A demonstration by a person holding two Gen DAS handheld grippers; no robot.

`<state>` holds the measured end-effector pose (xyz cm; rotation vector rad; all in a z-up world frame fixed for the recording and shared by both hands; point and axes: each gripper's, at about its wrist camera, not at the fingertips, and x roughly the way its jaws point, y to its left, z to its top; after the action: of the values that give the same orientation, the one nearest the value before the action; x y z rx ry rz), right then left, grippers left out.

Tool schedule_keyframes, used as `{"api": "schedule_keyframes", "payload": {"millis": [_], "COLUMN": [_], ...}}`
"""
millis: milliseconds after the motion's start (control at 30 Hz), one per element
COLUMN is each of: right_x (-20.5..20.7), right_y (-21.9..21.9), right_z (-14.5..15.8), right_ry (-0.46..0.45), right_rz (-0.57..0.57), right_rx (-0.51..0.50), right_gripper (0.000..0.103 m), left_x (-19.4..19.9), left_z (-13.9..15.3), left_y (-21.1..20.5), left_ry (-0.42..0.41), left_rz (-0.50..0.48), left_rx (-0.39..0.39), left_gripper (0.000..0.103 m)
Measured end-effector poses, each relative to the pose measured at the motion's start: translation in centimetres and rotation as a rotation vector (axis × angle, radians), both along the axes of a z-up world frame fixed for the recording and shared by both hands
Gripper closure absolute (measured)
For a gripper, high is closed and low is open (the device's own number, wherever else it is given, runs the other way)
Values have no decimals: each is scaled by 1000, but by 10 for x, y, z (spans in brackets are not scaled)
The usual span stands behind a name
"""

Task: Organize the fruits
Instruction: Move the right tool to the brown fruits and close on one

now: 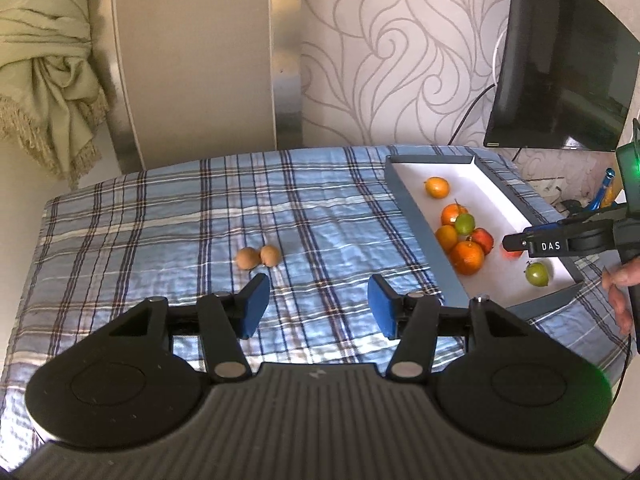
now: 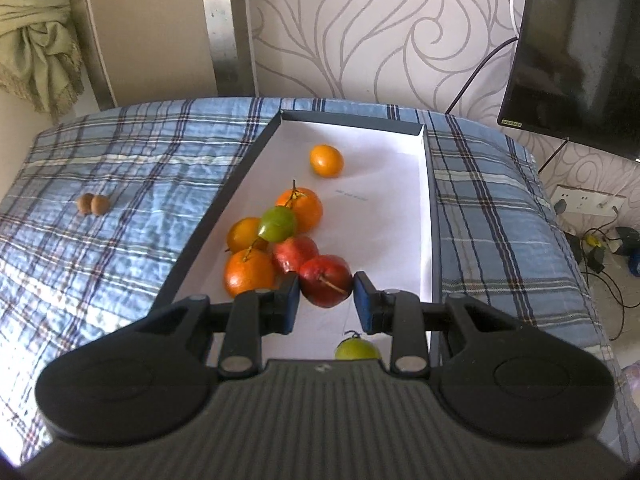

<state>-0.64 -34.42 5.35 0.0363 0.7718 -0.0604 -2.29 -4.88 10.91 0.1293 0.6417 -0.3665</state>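
Note:
A white tray (image 2: pixel 384 232) with dark walls lies on the plaid cloth and holds several fruits: oranges (image 2: pixel 249 272), a green fruit (image 2: pixel 277 222) and a red apple (image 2: pixel 294 254). My right gripper (image 2: pixel 326 298) reaches low into the tray, shut on another red apple (image 2: pixel 325 285), with a blue pad against each side. In the left wrist view the right gripper (image 1: pixel 516 242) comes in from the right over the tray (image 1: pixel 420 224). Two small brown fruits (image 1: pixel 258 257) lie together on the cloth. My left gripper (image 1: pixel 318 294) hovers just short of them, open and empty.
A second green fruit (image 2: pixel 356 349) lies in the tray's near end, below my right gripper. A dark monitor (image 1: pixel 560 60) stands at the back right against patterned wallpaper. A hand (image 1: pixel 618 292) holds the right gripper's handle. Cables and a wall socket (image 2: pixel 588 200) lie beyond the bed's right edge.

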Motion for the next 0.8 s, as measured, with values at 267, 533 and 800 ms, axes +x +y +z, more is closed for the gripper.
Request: {"api": "schedule_keyframes", "payload": {"millis": [267,533,800], "right_x": [1,27,81], "right_y": [16,97,171], "right_z": [13,19,-8], "right_ry": [-66,-79,-33], "right_rz": [34,262,361], "right_rx": [-15,75,122], "right_gripper": [58,60,64], "left_x": [2,2,-6], "left_z": [-1,1,3], "left_y": [7,36,93], "left_ry": [1,-4,-15], "left_rz": [14,72,201], "left_rx": [-8,-6,11], "left_gripper": [43,43,43]}}
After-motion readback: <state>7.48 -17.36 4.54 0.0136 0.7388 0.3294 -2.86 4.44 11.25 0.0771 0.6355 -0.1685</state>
